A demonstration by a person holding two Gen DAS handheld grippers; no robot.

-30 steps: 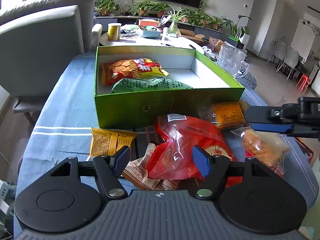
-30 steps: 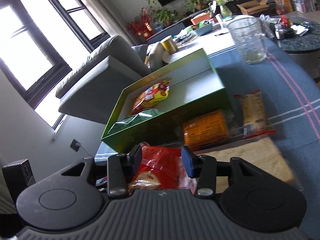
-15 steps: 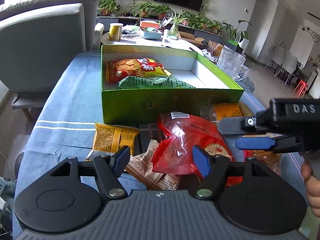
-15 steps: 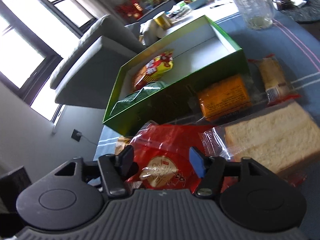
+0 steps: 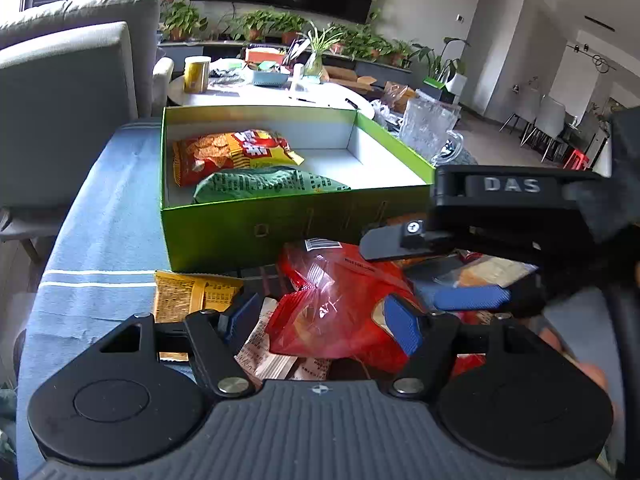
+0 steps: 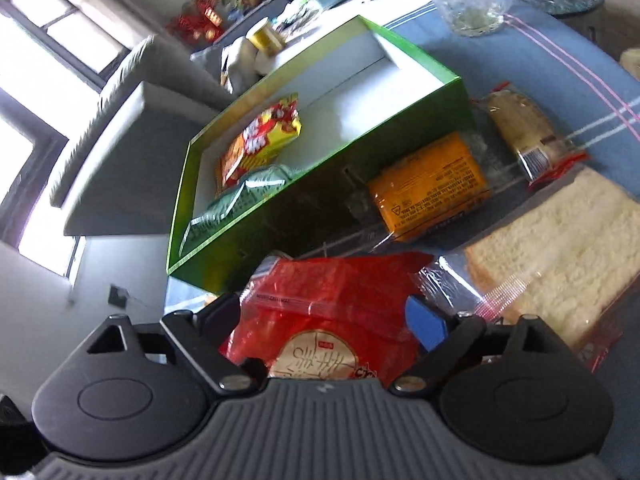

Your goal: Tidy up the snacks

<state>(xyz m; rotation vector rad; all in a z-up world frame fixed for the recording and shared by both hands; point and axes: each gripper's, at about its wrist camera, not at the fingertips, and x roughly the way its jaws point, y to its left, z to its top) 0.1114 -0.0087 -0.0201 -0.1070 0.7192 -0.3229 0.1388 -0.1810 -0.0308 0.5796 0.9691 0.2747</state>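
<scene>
We find the red snack bag on the bench, just in front of the green box. It lies between the spread fingers of the right tongs, not pinched. The left tongs are also spread, with the same bag ahead of them. Inside the box lie an orange chip bag and a green packet.

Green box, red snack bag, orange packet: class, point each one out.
green box [image 5: 256, 236], left wrist view, front wall.
red snack bag [image 6: 332, 296], right wrist view, upper middle.
orange packet [image 6: 430, 186], right wrist view, printed face.
</scene>
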